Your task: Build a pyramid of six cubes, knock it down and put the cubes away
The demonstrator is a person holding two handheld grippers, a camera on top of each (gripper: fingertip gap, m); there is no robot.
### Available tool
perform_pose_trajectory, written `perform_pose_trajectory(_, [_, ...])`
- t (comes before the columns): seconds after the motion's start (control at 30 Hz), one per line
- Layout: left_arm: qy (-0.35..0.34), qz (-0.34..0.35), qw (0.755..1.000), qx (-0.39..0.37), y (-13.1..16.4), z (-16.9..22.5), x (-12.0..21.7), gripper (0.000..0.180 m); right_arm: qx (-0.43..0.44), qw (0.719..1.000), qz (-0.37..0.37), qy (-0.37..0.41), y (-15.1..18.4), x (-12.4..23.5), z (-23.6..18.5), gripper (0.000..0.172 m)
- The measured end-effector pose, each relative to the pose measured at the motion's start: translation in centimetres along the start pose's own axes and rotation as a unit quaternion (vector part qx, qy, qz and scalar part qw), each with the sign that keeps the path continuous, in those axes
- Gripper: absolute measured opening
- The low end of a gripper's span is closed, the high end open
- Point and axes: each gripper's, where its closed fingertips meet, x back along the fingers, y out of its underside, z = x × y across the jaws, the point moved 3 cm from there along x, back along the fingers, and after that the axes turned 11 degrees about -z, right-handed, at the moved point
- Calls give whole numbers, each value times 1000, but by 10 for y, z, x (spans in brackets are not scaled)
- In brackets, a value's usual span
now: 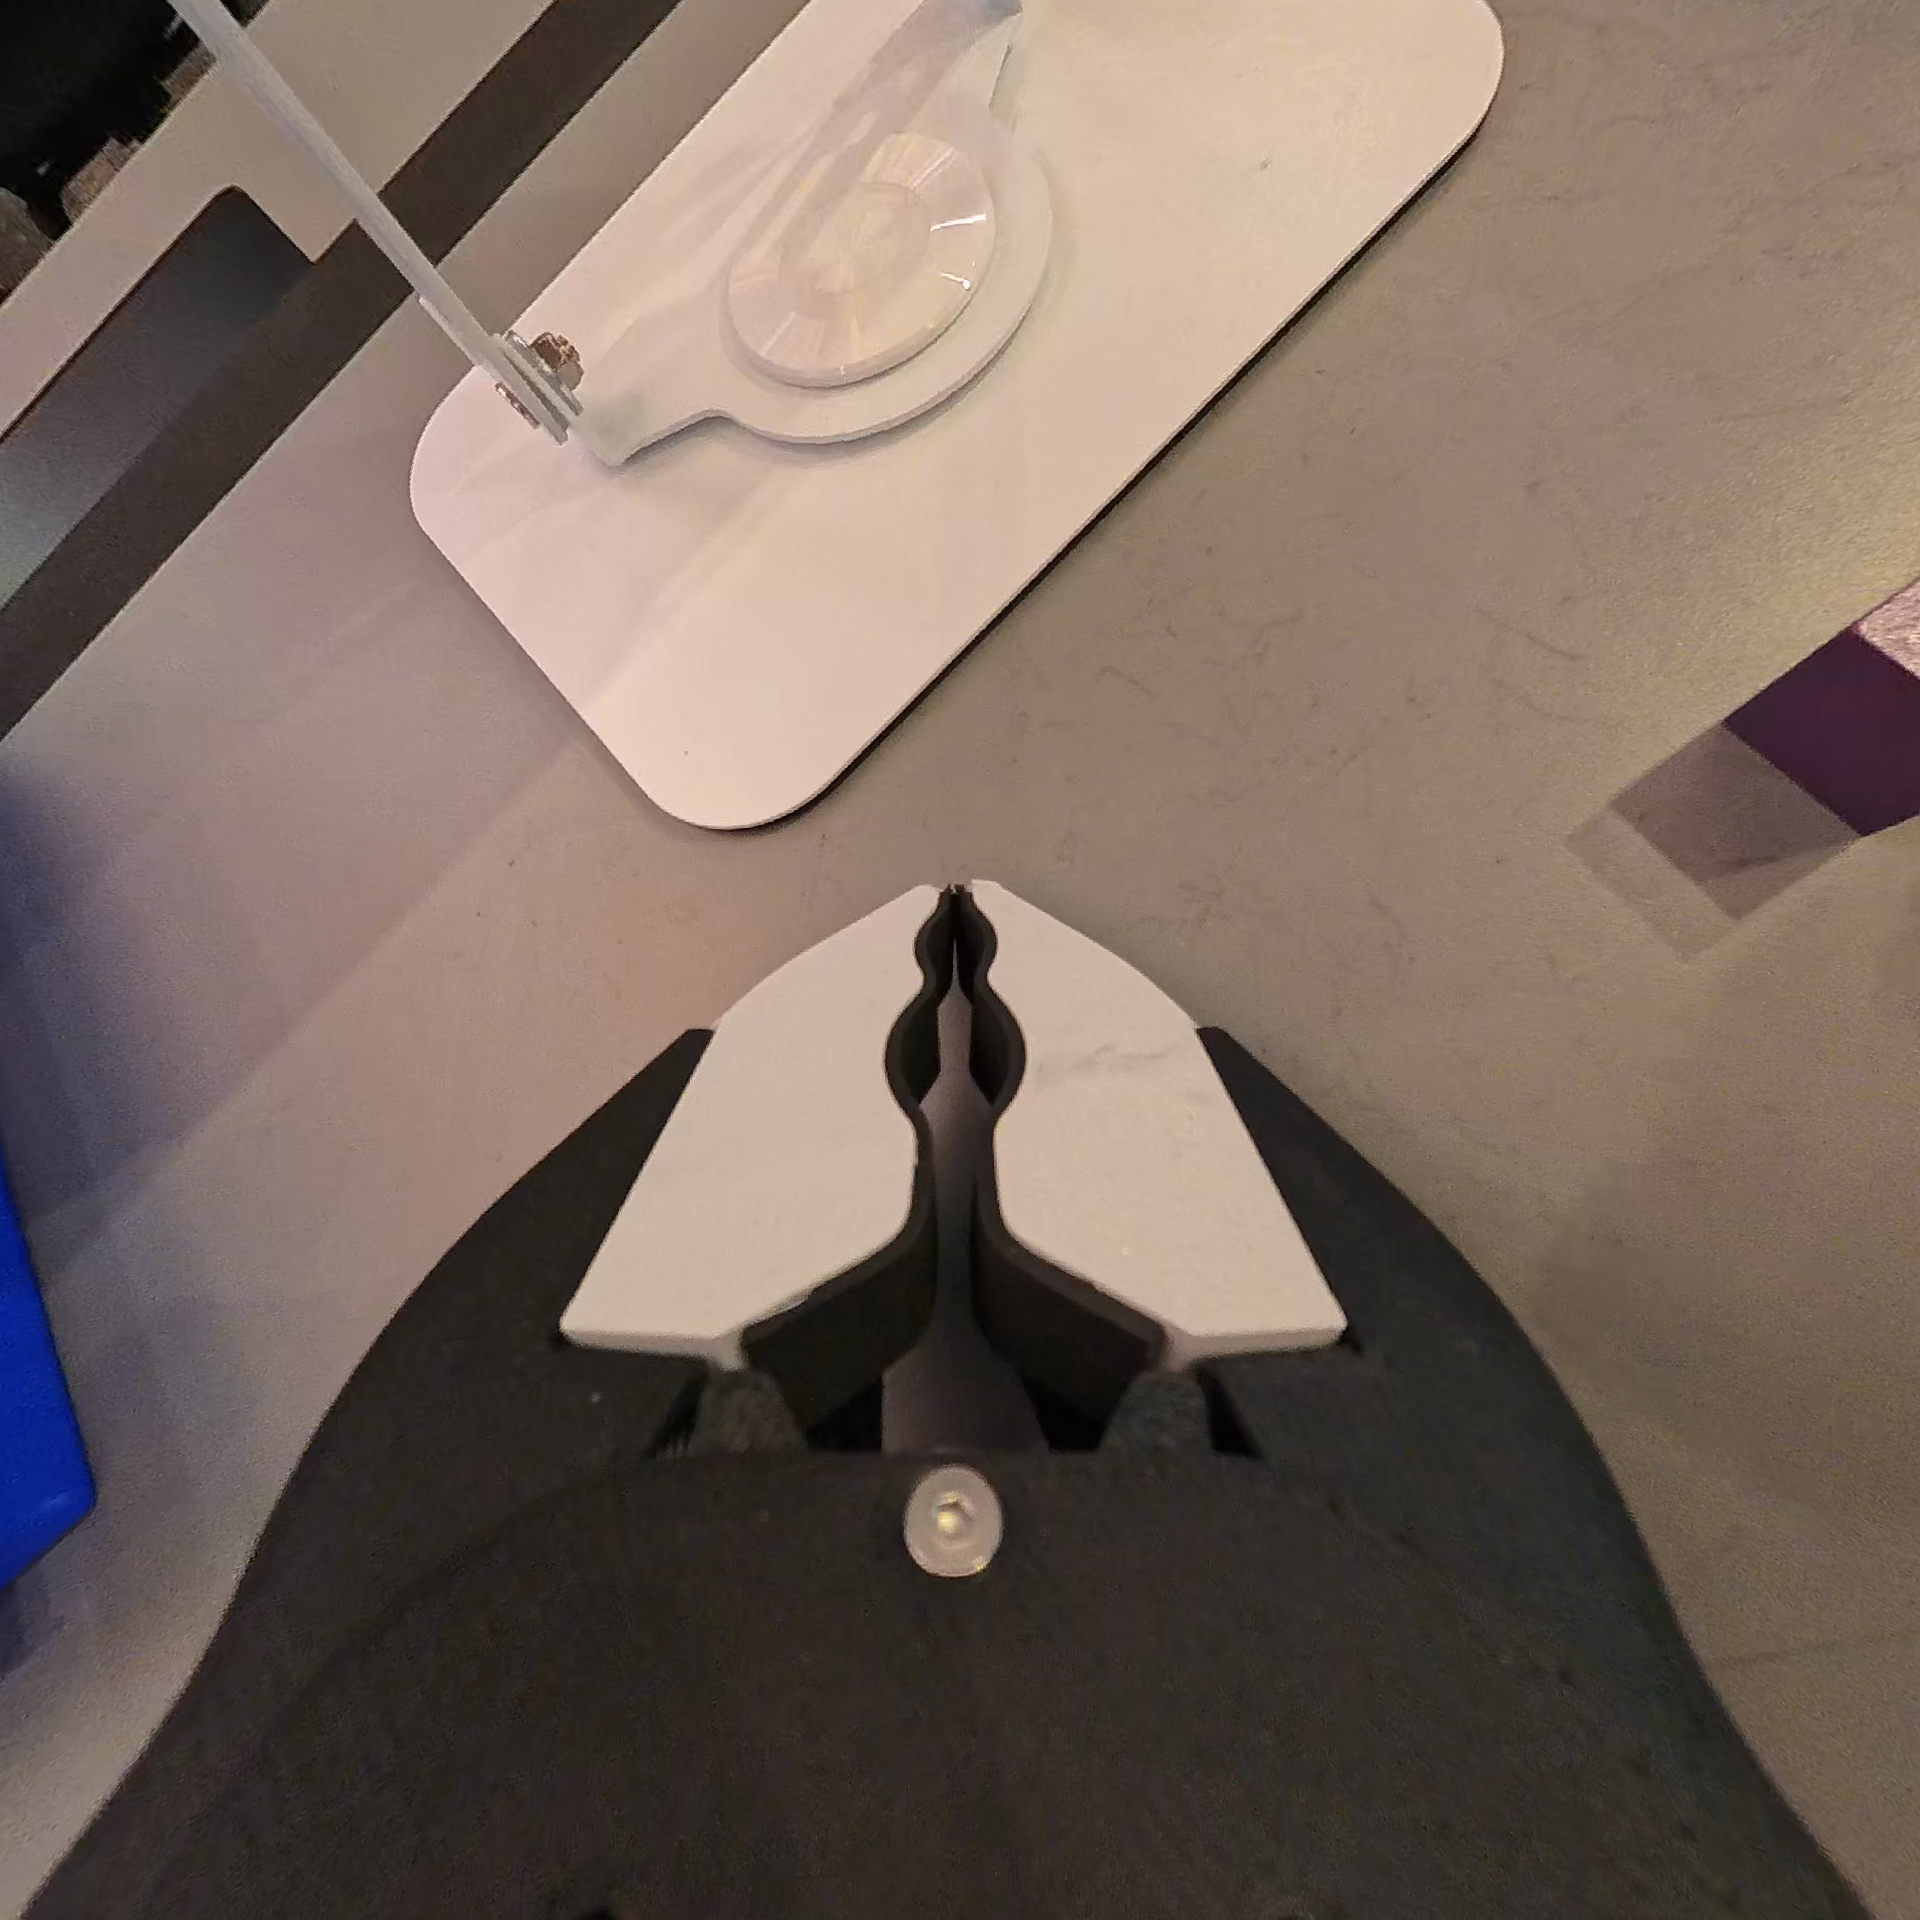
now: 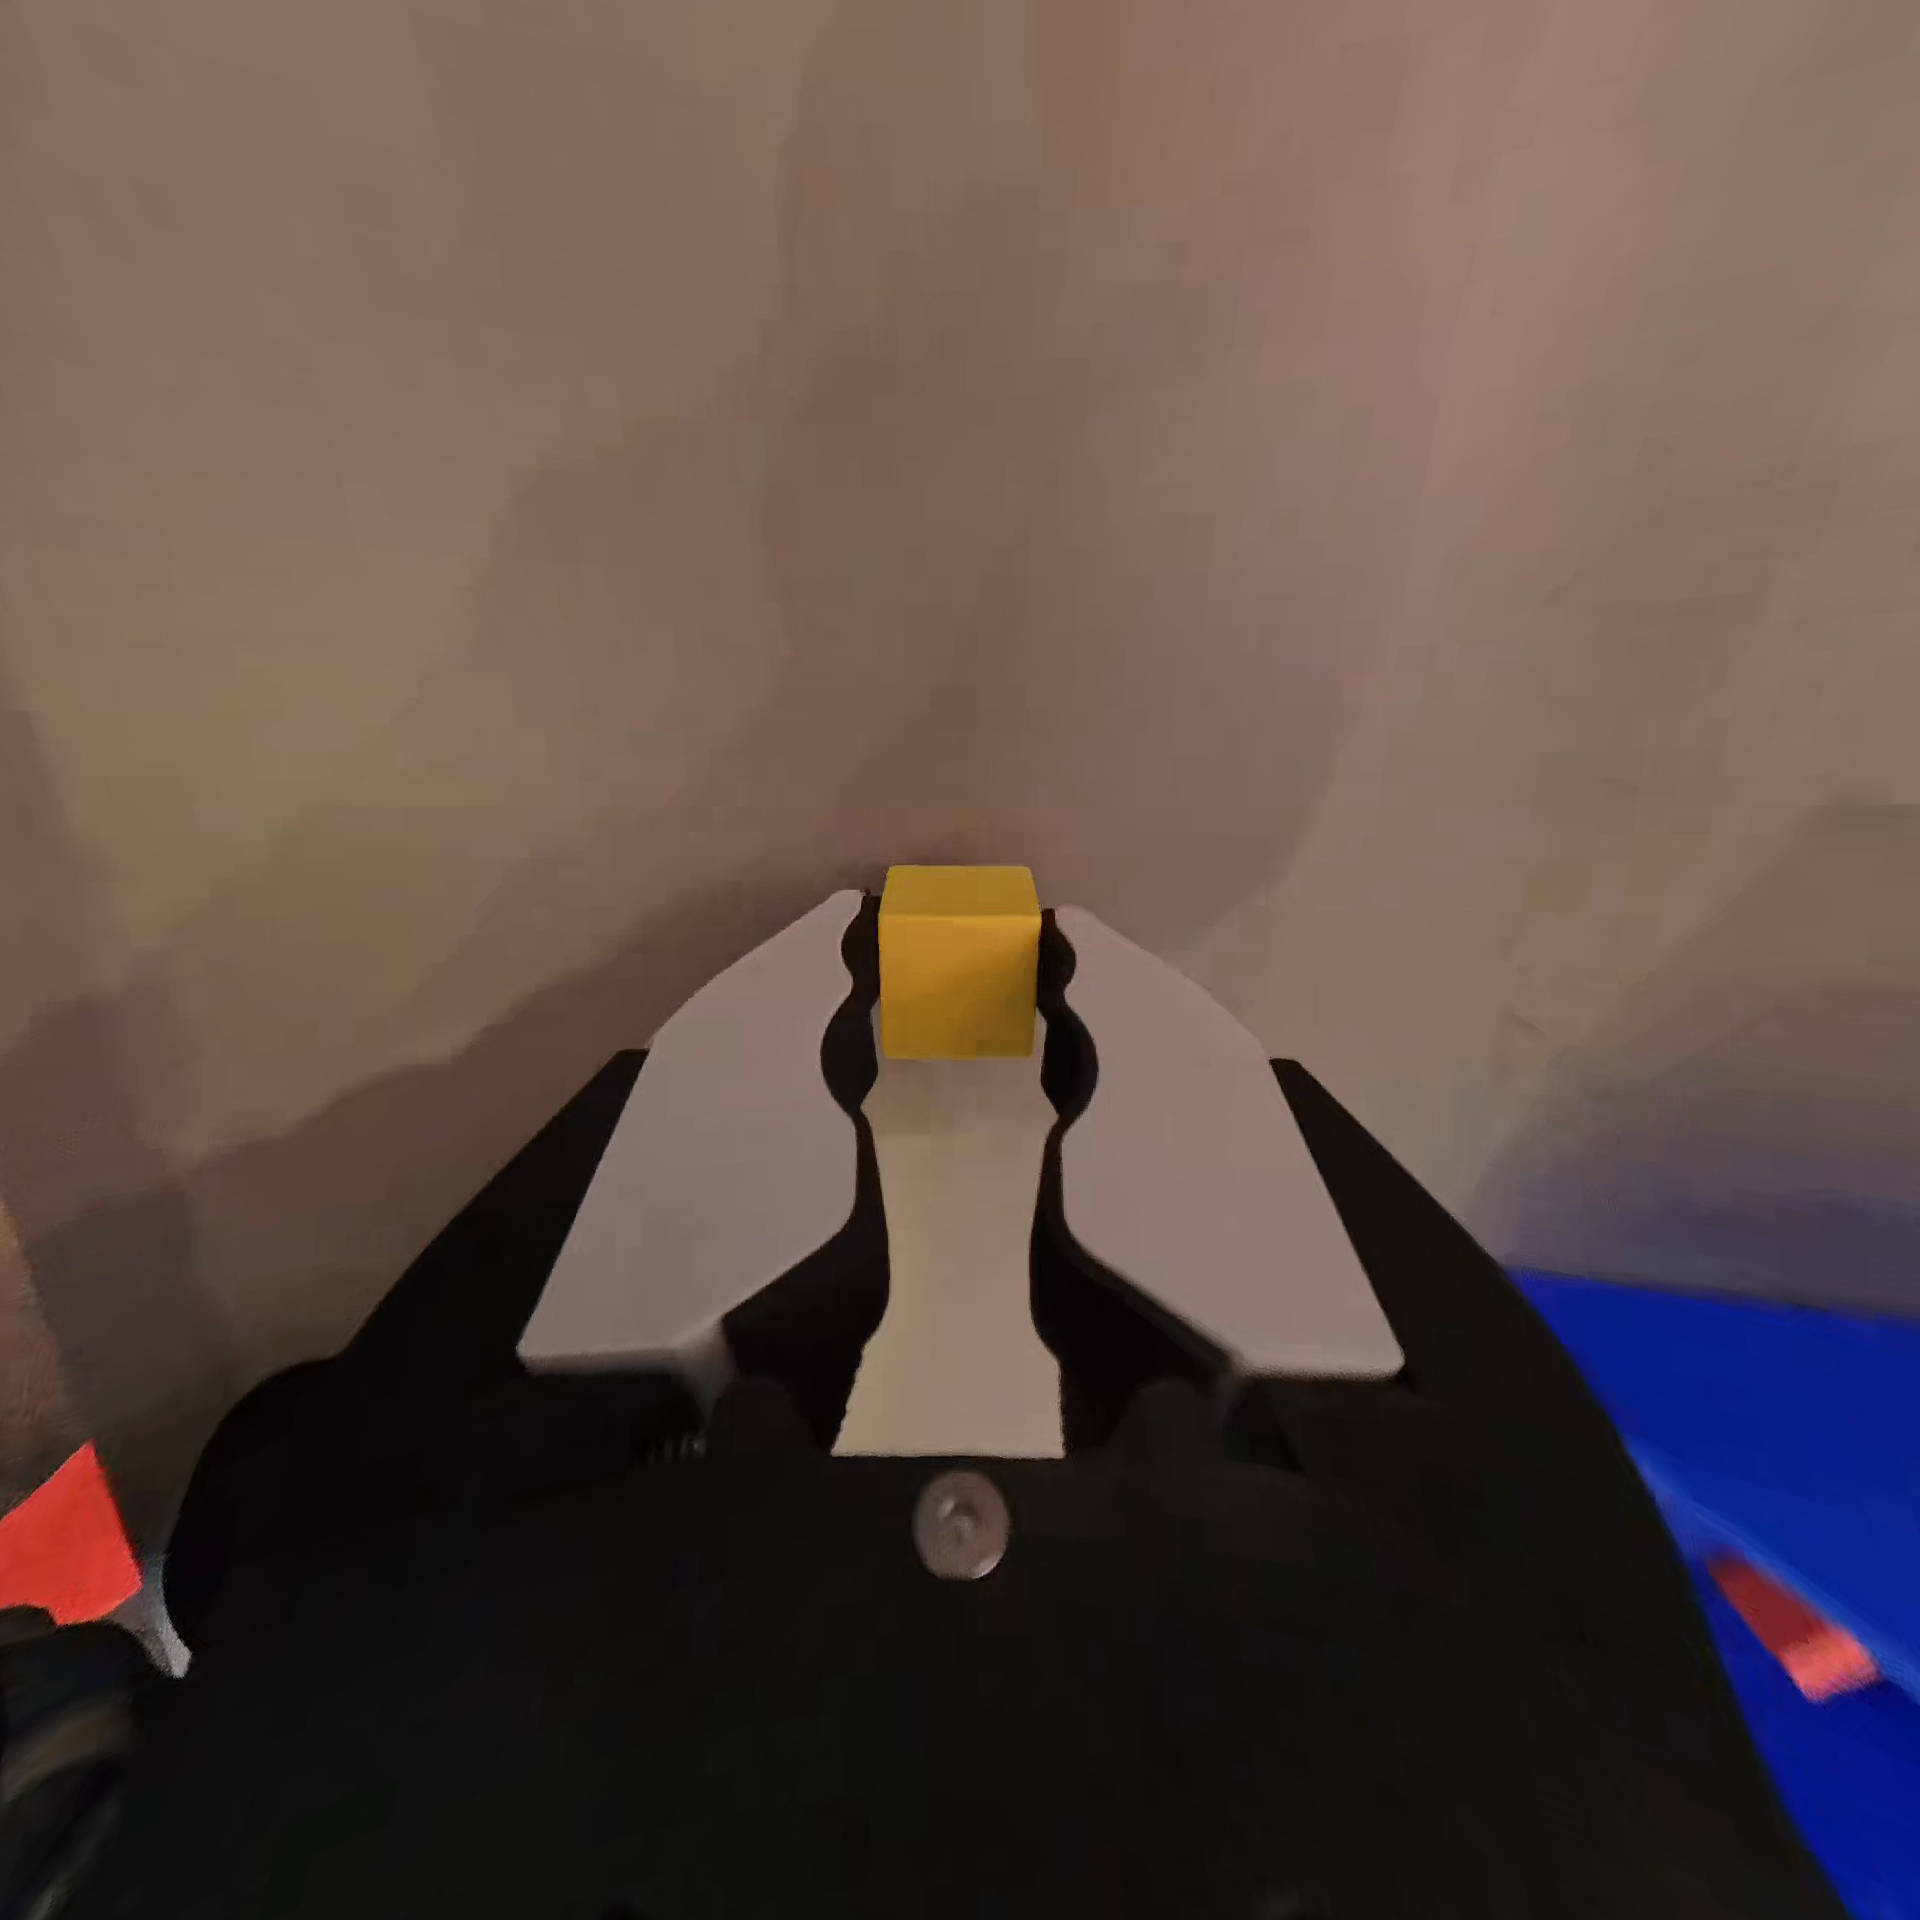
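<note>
Left wrist view: left gripper (image 1: 958, 889) closed on nothing, over grey worktop (image 1: 1351, 727) near a white stand base (image 1: 831, 623); purple cube (image 1: 1860, 727) at right edge.

Right wrist view: right gripper (image 2: 958, 914) pinches a yellow cube (image 2: 958, 966), carried over the worktop; blue bin (image 2: 1714, 1455) beside. Probably mid-carry, building or stowing unclear; next needs a level set-down.

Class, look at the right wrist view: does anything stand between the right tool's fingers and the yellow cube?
Nothing visible does. The yellow cube sits directly between the right tool's fingers, with the dark pads against its two sides. Only blurred, bare table surface shows ahead of it.
</note>
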Motion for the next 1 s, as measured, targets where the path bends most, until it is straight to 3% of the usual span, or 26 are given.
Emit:
perform_pose_trajectory(0.1, [1, 0, 1000, 0, 0, 0, 0, 0, -70, 996, 40, 50, 20, 46, 32, 29])
perform_pose_trajectory(0.2, [3, -1, 1000, 2, 0, 0, 0, 0, -192, 969, 87, 128, 66, 103, 88, 29])
perform_pose_trajectory(0.27, [3, -1, 1000, 2, 0, 0, 0, 0, -261, 949, 106, 139, 100, 119, 122, 29])
perform_pose_trajectory(0.4, [3, -1, 1000, 2, 0, 0, 0, 0, -329, 938, 56, 96, 145, 79, 173, 29])
perform_pose_trajectory(0.57, [4, -1, 1000, 2, 0, 0, 0, 0, -347, 937, -10, 36, 162, 2, 195, 29])
perform_pose_trajectory(0.63, [5, -1, 1000, 3, 0, 0, 0, 0, -358, 934, -16, 13, 164, -15, 196, 30])
perform_pose_trajectory(0.7, [5, -1, 1000, 3, 0, 0, 0, 0, -365, 930, 3, 31, 163, -12, 200, 49])
perform_pose_trajectory(0.83, [6, -1, 1000, 3, 0, 0, 0, 0, -372, 918, -7, 136, 167, 47, 189, 51])
perform_pose_trajectory(0.9, [7, -1, 1000, 4, 0, 0, -1, 0, -338, 922, 58, 179, 135, 94, 171, 47])
perform_pose_trajectory(1.0, [9, -2, 1000, 6, 0, -1, -1, 0, -231, 949, 150, 153, 49, 129, 125, 52])
